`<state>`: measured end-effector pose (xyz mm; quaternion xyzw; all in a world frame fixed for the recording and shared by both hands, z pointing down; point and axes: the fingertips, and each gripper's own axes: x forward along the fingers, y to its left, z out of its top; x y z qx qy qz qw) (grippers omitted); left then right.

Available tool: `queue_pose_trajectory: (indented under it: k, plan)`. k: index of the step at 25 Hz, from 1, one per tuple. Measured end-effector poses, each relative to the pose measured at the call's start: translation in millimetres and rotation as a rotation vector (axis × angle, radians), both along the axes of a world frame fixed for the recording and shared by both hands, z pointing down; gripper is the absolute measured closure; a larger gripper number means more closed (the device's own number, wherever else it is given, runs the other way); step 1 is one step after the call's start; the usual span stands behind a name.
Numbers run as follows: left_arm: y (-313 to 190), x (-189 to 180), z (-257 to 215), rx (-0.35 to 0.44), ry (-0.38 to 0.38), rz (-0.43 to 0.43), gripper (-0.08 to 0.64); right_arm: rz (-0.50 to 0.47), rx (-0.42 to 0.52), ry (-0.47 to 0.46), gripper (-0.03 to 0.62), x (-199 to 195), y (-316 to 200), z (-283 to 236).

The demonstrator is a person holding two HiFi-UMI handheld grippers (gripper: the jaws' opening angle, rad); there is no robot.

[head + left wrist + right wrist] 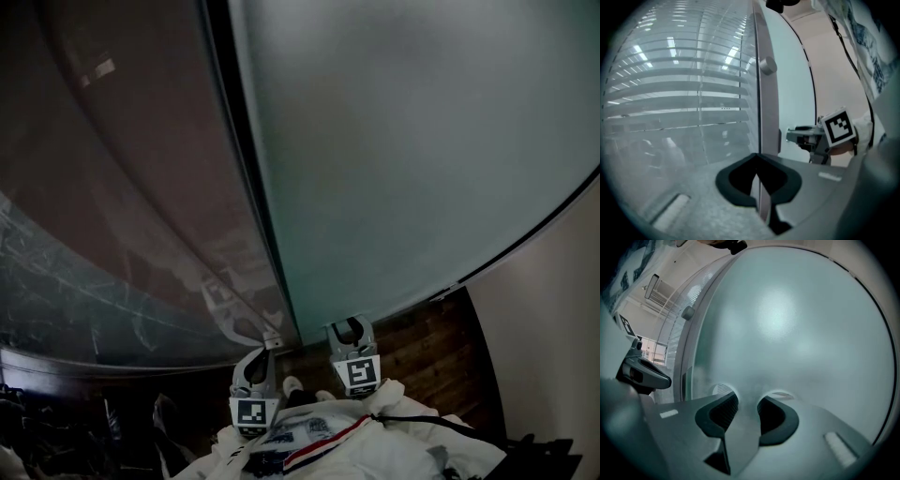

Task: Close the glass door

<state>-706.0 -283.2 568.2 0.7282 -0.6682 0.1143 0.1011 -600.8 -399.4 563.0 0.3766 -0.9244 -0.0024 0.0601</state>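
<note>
The frosted glass door (394, 141) fills the right of the head view and nearly all of the right gripper view (801, 333). Its upright grey edge (767, 103) runs down the middle of the left gripper view, with a round fitting (767, 65) high on it. My right gripper (349, 328) points at the frosted pane, close to or against it, jaws apart and nothing between them (747, 399). My left gripper (270, 342) sits at the door's edge; its tips (757, 159) meet, with the edge strip showing behind them. Whether it touches the edge I cannot tell.
Left of the door stands a clear glass panel (122, 187) with blinds behind it (684, 93). Dark wooden floor (422, 342) lies below, and a pale wall (553, 309) borders the door on the right. My white sleeves fill the bottom of the head view.
</note>
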Motion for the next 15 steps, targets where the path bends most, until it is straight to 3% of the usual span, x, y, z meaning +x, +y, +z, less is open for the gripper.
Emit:
queue_pose_trajectory:
  k: [15]
  plan:
    - [10,3,1,0.0,-0.007,-0.027,0.558,0.029,0.021,-0.009,0.46,2,-14,2]
